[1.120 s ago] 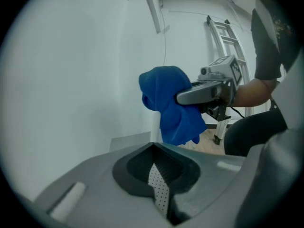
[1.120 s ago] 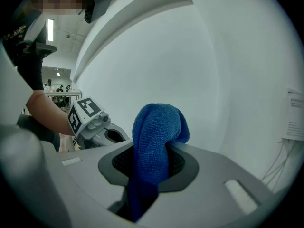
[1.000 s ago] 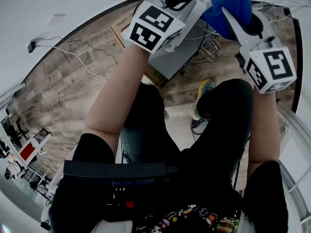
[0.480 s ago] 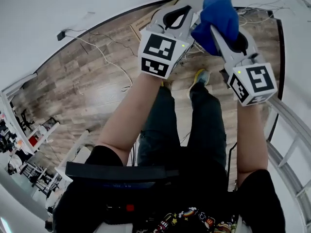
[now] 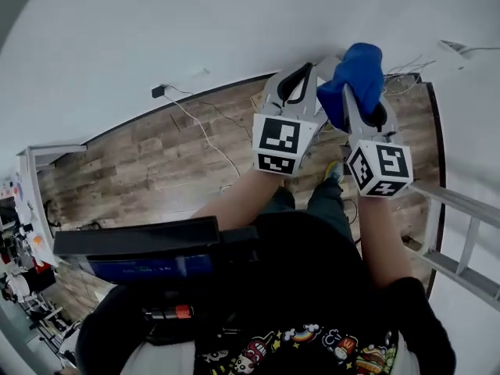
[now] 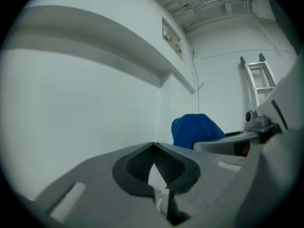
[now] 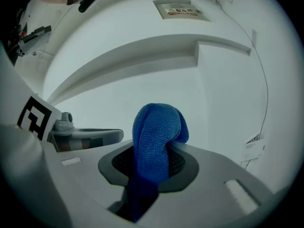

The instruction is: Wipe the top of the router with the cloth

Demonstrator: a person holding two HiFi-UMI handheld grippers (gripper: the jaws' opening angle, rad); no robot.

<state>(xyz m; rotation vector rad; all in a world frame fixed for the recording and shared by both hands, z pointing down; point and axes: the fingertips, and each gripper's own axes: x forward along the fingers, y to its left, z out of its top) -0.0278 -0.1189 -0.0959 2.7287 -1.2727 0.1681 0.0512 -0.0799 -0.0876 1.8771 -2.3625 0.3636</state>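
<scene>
Left gripper (image 5: 306,70): held up in front of the person, pointing at a white wall (image 5: 195,30). In the left gripper view its jaws are closed, the tips meeting at a point with only a thin sliver of gap below them and nothing between them. Its marker cube (image 5: 285,143) sits at the near end, above the person's bare left forearm (image 5: 234,198).

Below and to the left of this gripper, the head view shows a wood-plank floor (image 5: 148,158). A thin pale cable (image 5: 205,131) trails across it from a small dark plug at the wall base.

Right gripper (image 7: 156,156): held just beside the left one at about the same height, the two close but apart. Its jaws are clamped on the blue cloth (image 7: 156,127) – the cloth is pinched in the dark padded throat, bulges up past the jaw tips in a rounded fold, and a tail hangs down behind the grip. In the head view the cloth (image 5: 355,73) is the highest thing the person holds, near the wall; whether it touches the wall cannot be determined. The right marker cube (image 5: 379,169) sits over the right forearm.

A ledge (image 7: 142,56) runs along the wall above the cloth, with a small printed label (image 7: 180,8) higher up – its text is unreadable.

Far right: an aluminium ladder (image 5: 461,237) stands against the wall.
</scene>
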